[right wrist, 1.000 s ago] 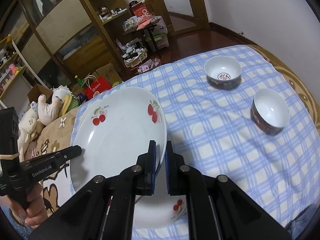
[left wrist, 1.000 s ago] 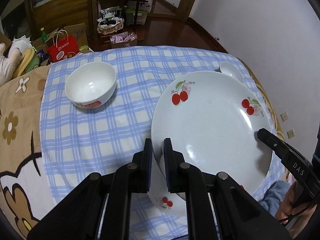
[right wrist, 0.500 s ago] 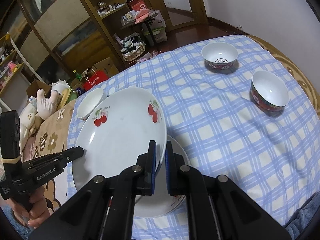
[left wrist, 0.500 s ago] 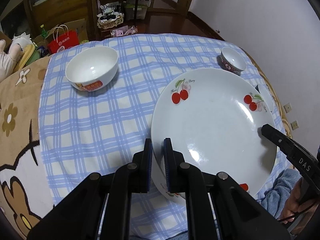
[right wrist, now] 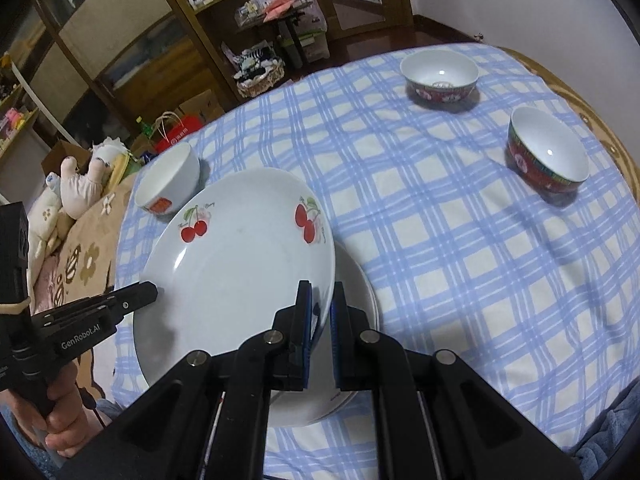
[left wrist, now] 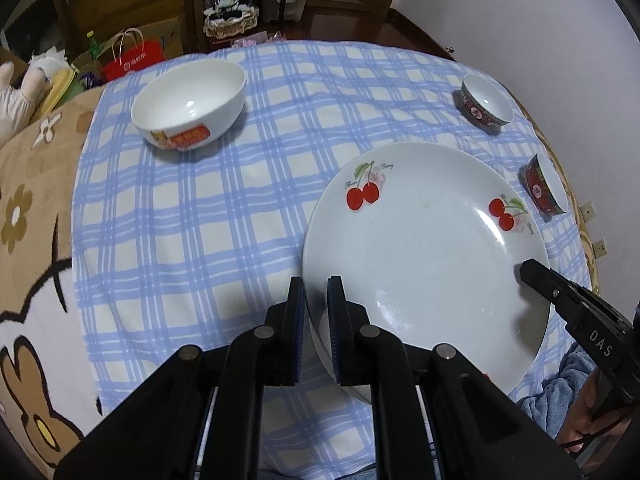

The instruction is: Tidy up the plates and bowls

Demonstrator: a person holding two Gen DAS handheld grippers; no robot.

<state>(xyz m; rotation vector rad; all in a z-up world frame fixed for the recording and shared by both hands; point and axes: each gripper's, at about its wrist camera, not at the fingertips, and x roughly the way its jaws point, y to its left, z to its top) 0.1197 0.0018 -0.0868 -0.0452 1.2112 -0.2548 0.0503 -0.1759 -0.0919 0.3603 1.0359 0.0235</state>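
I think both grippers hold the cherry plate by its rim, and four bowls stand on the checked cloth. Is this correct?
Not quite: the right wrist view shows three bowls, not four: the white bowl and two red-patterned bowls. The rest holds: the left gripper and right gripper both clamp the cherry plate by its rim.

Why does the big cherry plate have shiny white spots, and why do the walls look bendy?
In the left wrist view, room light glares off the cherry plate near the left gripper. In the right wrist view, the fisheye lens curves the cabinet and the table's edge, and dark corners frame both views.
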